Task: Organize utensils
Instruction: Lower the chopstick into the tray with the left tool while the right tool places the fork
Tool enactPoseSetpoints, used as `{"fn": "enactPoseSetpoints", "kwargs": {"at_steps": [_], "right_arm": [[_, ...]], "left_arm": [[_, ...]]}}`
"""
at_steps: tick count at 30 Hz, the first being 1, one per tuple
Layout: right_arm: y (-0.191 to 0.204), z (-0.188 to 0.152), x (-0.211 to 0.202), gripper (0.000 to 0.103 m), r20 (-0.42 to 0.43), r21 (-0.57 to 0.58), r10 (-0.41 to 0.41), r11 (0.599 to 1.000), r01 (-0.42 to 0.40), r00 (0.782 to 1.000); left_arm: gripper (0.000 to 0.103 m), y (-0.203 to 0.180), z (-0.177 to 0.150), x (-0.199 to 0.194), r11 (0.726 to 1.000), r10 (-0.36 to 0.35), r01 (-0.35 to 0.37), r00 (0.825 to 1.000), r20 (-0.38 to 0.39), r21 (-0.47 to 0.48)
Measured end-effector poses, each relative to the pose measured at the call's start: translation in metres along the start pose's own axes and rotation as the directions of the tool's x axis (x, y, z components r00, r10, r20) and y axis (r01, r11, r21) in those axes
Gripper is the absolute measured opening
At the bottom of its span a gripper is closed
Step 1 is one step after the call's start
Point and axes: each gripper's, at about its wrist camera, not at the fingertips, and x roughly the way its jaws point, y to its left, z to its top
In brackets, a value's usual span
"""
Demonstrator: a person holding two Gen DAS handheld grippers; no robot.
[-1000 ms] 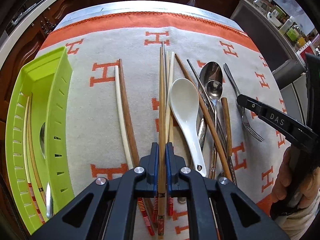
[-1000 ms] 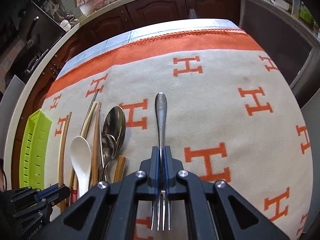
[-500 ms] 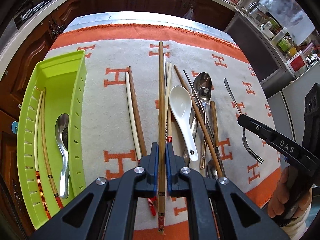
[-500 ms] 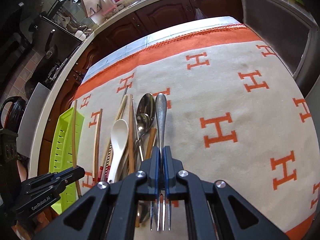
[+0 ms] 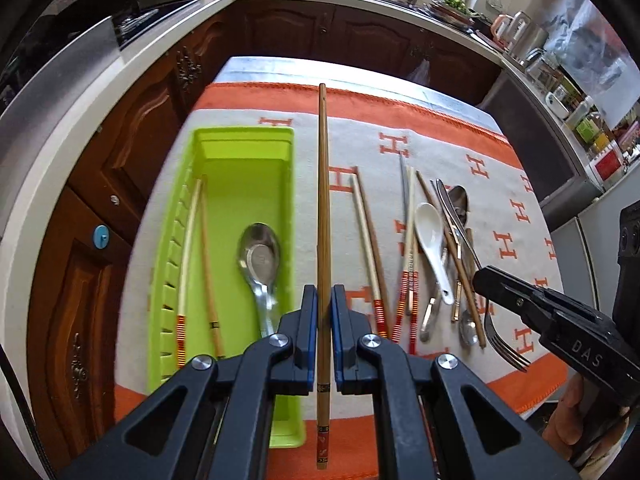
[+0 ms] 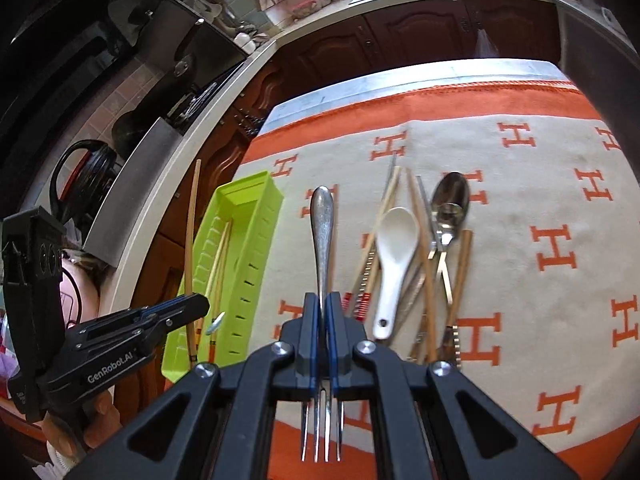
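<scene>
My left gripper (image 5: 323, 300) is shut on a long wooden chopstick (image 5: 323, 200), held in the air above the right wall of the green tray (image 5: 240, 148). The tray holds two chopsticks (image 5: 196, 248) and a metal spoon (image 5: 259, 256). My right gripper (image 6: 323, 308) is shut on a metal fork (image 6: 323, 220), tines toward the camera, held above the cloth just right of the tray (image 6: 256, 216). A pile of utensils lies on the cloth: a white ceramic spoon (image 5: 430, 240), metal spoons (image 6: 450, 200) and several chopsticks (image 5: 370, 240).
The orange and cream cloth (image 6: 540, 200) covers the table. Dark wooden cabinets (image 5: 340, 36) and a counter run behind and to the left. The table edge drops off left of the tray. My right gripper (image 5: 496, 280) shows at the right of the left wrist view.
Both grippers have risen and moved left with their loads. The chopstick now hangs over the tray's right wall, and the fork is closer to the tray.
</scene>
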Motion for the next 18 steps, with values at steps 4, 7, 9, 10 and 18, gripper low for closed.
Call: {"fn": "enactPoseSetpoints", "kwargs": {"at_steps": [4, 7, 9, 10, 18], "right_arm": [[0.041, 0.004, 0.020, 0.004, -0.045, -0.041, 0.051, 0.998, -0.053, 0.998], [0.067, 0.006, 0.041, 0.004, -0.079, -0.059, 0.069, 0.996, -0.073, 0.995], [0.080, 0.008, 0.058, 0.004, -0.107, -0.053, 0.077, 0.995, -0.083, 0.991], [0.084, 0.009, 0.066, 0.004, -0.117, -0.047, 0.078, 0.995, -0.084, 0.990], [0.100, 0.020, 0.118, 0.005, -0.175, 0.010, 0.064, 0.998, -0.063, 0.983]], "left_arm": [[0.004, 0.042, 0.002, 0.001, 0.997, 0.043, -0.043, 0.999, 0.003, -0.069], [0.004, 0.066, 0.002, 0.010, 0.994, 0.045, -0.045, 0.999, -0.004, -0.103], [0.004, 0.076, 0.003, 0.018, 0.993, 0.057, -0.057, 0.998, -0.005, -0.106], [0.004, 0.079, 0.004, 0.022, 0.992, 0.061, -0.062, 0.998, -0.007, -0.106], [0.015, 0.097, 0.012, 0.059, 0.994, 0.038, -0.043, 0.998, -0.053, -0.102]]}}
